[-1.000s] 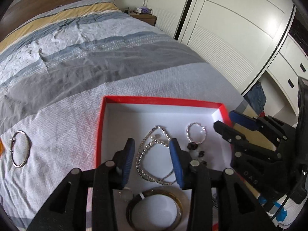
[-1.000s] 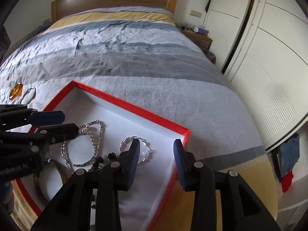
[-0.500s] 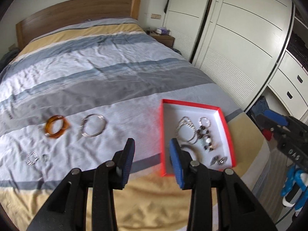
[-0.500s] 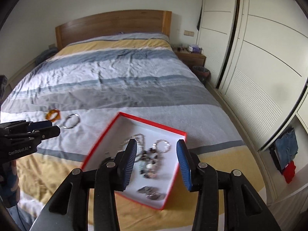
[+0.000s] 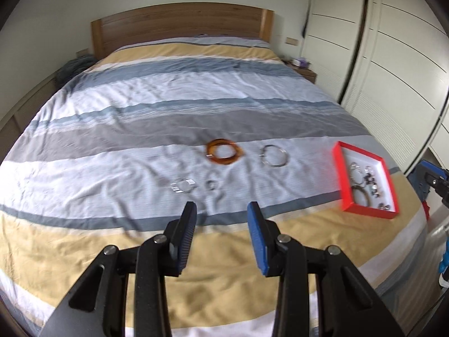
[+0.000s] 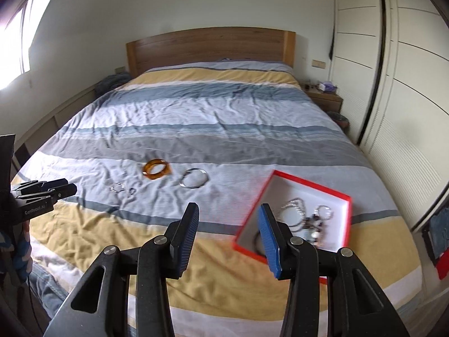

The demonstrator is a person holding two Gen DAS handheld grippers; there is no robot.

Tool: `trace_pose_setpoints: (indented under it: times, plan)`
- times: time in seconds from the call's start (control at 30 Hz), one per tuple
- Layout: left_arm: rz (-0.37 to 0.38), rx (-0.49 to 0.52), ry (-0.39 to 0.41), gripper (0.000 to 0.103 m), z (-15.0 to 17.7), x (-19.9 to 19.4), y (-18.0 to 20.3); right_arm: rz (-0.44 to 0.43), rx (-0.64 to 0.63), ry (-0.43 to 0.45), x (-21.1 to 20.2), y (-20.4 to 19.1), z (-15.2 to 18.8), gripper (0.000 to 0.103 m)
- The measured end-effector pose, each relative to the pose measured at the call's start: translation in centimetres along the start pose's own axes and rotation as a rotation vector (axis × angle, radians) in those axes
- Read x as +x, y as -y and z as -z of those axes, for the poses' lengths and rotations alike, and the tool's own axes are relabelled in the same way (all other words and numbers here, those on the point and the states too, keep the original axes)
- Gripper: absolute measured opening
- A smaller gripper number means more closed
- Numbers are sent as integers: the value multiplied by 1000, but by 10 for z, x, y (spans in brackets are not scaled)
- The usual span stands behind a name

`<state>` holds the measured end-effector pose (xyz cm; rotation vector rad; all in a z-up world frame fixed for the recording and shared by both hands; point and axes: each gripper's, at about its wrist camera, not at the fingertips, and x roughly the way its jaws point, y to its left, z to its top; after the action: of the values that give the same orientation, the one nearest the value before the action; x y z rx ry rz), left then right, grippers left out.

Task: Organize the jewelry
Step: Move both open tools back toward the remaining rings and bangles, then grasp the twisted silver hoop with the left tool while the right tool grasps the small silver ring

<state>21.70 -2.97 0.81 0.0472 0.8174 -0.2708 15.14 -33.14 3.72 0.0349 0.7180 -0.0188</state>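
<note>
Left wrist view: a wide bed (image 5: 196,106) under a striped cover of blue, grey, white and yellow, wooden headboard (image 5: 179,25) against a pale wall, white wardrobe doors (image 5: 393,64) along the right, a nightstand (image 5: 304,73) beside them. Left gripper (image 5: 221,233) held above the yellow band at the foot, blue pads wide apart, nothing between them. On the white band ahead, an amber bangle (image 5: 223,155) lying flat, a silver bangle (image 5: 274,155) just to its right, a clear bracelet (image 5: 183,186) and a small ring (image 5: 212,185) nearer. Red box (image 5: 364,178) near the bed's right edge, open side up, long axis running roughly toward the camera, jewelry heaped inside, blurred. Right wrist view: same bed (image 6: 213,118), headboard (image 6: 210,47), window light at far left. Right gripper (image 6: 228,237) also spread wide and empty, red box (image 6: 294,210) just right of it, turned diagonally, one corner pointing toward the headboard. Amber bangle (image 6: 156,169) and silver bangle (image 6: 194,181) side by side mid-bed. Left gripper (image 6: 60,187) at the left edge, gap between its fingers hard to judge there.
</note>
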Motion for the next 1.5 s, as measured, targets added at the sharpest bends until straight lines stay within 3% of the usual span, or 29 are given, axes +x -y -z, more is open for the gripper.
trace_pose_setpoints:
  times: [0.27,0.73,1.0,1.07,1.13,1.2,1.43,1.5]
  plan:
    - [-37,-77,-34,35,15,30,-68,-80,-52,-49,47,-59,3,44]
    - [35,-134,-134,35,-3,161,-80,-217,-83,-167,180,-93,17,44]
    - [2,-104,-173,34,-8,216,-89,-338,-143,-192,239,-129,18,43]
    - [-9,-69,-169,28,-8,222,-87,-369,-164,-197,251,-141,17,43]
    - [-17,-52,-161,12,-8,226,-90,-393,-187,-199,261,-152,16,43]
    - [-18,-56,-154,4,-8,229,-97,-413,-208,-203,272,-162,15,42]
    - [17,-115,-76,4,2,226,-111,-454,-274,-208,303,-193,11,37]
    - [29,-129,-61,4,4,225,-114,-462,-289,-206,308,-199,10,29]
